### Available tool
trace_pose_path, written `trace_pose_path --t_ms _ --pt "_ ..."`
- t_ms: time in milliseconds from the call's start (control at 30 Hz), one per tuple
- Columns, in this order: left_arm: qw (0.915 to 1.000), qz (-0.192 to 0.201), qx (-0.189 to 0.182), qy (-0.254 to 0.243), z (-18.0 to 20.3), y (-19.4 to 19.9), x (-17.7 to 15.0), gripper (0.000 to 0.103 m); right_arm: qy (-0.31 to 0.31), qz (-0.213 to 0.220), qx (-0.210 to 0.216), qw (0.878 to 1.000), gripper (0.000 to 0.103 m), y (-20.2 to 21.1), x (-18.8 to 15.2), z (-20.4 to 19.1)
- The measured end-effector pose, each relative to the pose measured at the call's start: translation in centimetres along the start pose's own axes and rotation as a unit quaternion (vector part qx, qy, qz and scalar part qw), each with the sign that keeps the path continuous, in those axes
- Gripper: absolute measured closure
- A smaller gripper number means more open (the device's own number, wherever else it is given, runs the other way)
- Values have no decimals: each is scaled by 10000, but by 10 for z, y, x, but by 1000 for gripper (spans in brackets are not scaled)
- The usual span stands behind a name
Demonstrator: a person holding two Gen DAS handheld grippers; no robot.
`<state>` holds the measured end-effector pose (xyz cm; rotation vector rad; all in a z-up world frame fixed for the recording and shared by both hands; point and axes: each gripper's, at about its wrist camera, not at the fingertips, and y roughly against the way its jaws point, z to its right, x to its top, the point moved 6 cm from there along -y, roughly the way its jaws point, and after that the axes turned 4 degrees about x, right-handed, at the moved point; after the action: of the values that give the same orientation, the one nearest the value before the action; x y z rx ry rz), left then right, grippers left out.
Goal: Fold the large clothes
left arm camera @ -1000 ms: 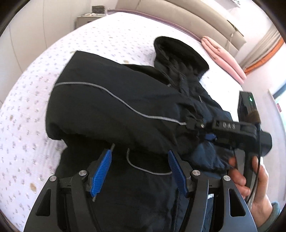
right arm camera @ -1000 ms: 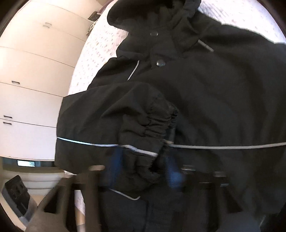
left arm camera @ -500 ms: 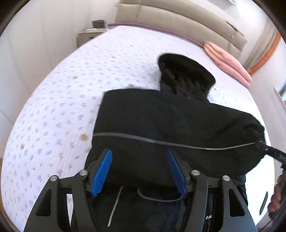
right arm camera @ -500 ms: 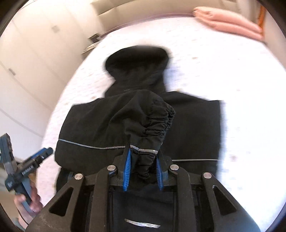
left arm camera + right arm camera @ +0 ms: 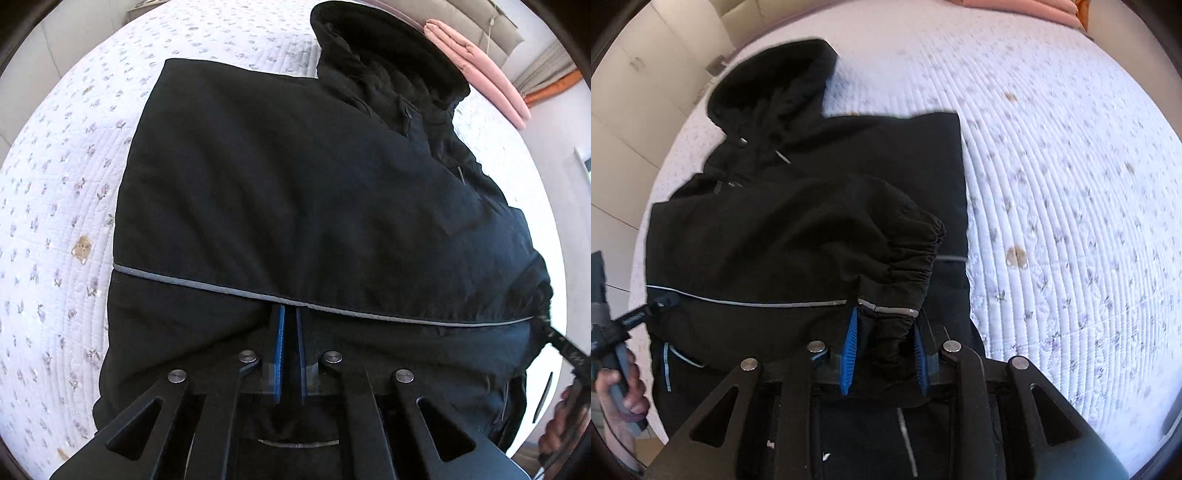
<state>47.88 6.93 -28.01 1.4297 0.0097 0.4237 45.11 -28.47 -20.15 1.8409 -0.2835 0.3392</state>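
Note:
A black hooded jacket point(image 5: 295, 192) with thin grey piping lies on the bed, hood toward the headboard; it also shows in the right wrist view point(image 5: 798, 206). One sleeve is folded across the body. My left gripper point(image 5: 289, 314) has its blue pads nearly together at the piped edge of the sleeve fold, its tips hidden under the fabric. My right gripper point(image 5: 884, 332) is shut on the elastic sleeve cuff point(image 5: 905, 266). The left gripper point(image 5: 646, 314) also shows at the left of the right wrist view, at the sleeve's other end.
The bed point(image 5: 66, 192) has a white quilted cover with small flowers. A pink folded blanket point(image 5: 476, 62) lies near the beige headboard. White wardrobe doors point(image 5: 631, 92) stand beside the bed.
My left gripper has gone from open to nearly shut at the piped sleeve edge. My right gripper still holds the cuff, now spread over the jacket's right side.

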Motion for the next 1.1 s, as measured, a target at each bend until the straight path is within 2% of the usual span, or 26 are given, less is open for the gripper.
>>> trace_pose_path --t_ms 167,233,267,300,367,400,433,467,500,567,633,733,833,933,1000,1100 --pt "9999 117 -42 26 -2 9 -2 96 173 -131 -225 9995 72 -30 -5 3" --pt "10000 15 -45 44 0 10 -5 95 227 -211 -234 9992 72 -31 -4 1" --pt "9997 -204 -117 110 1 14 -5 94 198 -264 -186 9993 72 -29 -3 1" --pt "9989 -332 -271 170 3 20 -5 94 156 -348 -102 9992 69 -25 -2 2" --pt "9983 -269 -489 154 9 40 -2 93 -7 -405 11 9992 55 -10 3 6" --pt "9988 -134 -479 27 14 54 2 89 -84 -330 -14 9994 42 0 6 7" --pt "9990 -14 -426 -113 18 64 5 80 -88 -173 -63 9998 38 16 10 6" --pt "9990 87 -372 -238 23 71 9 75 -36 -20 -67 10000 38 27 15 4" --pt "9988 146 -341 -319 25 76 11 65 64 146 -88 9998 38 39 19 -3" --pt "9975 357 -173 -582 35 81 19 63 249 313 -158 9991 38 47 26 -18" --pt "9960 391 -68 -796 42 72 24 63 477 291 -148 9983 38 35 31 -41" --pt "9943 153 -204 -1034 52 41 30 63 761 182 -298 9965 40 5 33 -66" --pt "9936 -202 -131 -1100 46 3 25 64 1120 18 -912 9895 40 -33 29 -78" --pt "9944 -361 -437 -893 36 -15 25 64 928 -376 -1008 9899 40 -66 18 -67" --pt "9933 -501 -650 -816 32 -18 30 64 805 -314 -978 9915 40 -70 19 -64" --pt "9914 -542 -772 -903 32 -18 32 64 735 -379 -1150 9899 39 -74 22 -67"
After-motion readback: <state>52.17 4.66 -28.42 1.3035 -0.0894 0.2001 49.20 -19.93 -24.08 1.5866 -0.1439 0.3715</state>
